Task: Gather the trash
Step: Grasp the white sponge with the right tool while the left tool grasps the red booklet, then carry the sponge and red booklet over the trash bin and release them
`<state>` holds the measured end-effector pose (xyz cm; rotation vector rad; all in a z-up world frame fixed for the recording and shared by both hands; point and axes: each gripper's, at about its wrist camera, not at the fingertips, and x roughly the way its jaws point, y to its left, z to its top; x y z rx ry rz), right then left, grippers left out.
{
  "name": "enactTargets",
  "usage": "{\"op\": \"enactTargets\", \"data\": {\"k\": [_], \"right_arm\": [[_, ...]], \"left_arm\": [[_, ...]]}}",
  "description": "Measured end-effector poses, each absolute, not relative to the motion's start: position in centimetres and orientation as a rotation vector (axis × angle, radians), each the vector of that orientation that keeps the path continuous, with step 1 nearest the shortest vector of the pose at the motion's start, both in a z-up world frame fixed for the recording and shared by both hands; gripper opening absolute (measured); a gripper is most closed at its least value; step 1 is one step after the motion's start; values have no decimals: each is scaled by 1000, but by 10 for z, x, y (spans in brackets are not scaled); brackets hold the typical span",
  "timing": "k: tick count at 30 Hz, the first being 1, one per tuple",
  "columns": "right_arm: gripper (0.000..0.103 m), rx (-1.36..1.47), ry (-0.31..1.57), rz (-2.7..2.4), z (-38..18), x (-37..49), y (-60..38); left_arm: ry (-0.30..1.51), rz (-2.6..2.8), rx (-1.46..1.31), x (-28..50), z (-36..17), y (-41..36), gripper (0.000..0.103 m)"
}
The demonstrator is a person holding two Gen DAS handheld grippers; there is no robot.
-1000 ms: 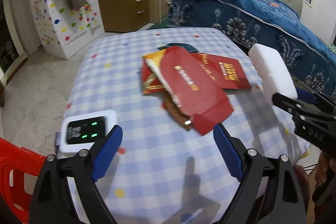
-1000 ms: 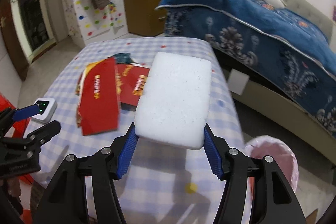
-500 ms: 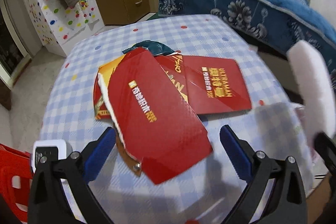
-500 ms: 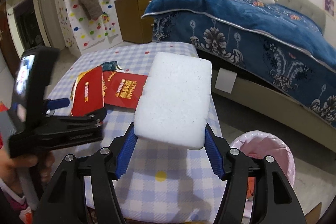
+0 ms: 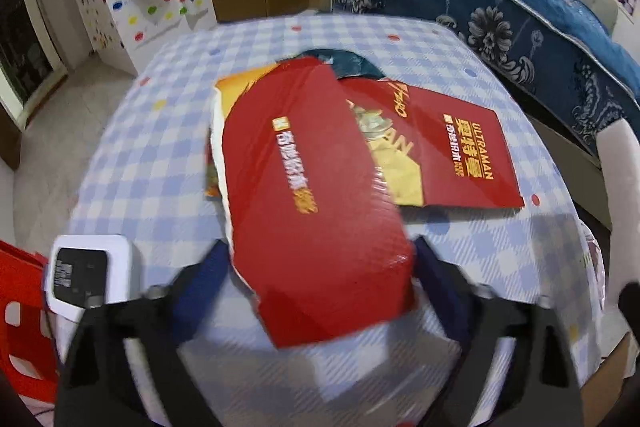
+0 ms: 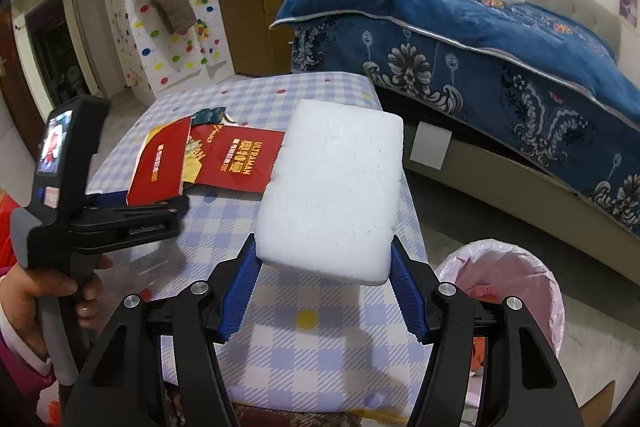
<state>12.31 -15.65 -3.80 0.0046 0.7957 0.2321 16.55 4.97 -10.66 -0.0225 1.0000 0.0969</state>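
Left claw point(image 5: 320, 267) closing around red carton flap point(image 5: 316, 203) on tabletop point(image 5: 160, 147), not yet pinching: seat deeper, clamp edge. Right claw point(image 6: 324, 291) clenched on foam block point(image 6: 332, 191), bin point(image 6: 516, 279) below-right.

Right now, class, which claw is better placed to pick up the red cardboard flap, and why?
Left. The left claw straddles the red cardboard flap, its jaws just closing around it; the right claw already grips the white foam block.
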Motion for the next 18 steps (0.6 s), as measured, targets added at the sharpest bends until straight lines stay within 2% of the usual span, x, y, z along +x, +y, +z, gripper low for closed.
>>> {"op": "enactTargets", "data": {"k": [6, 18], "right_arm": [[62, -3, 790, 239, -33, 116, -152], [62, -4, 755, 245, -14, 101, -147]], "left_arm": [[968, 22, -68, 142, -99, 70, 82], [796, -75, -52, 85, -41, 66, 81]]}}
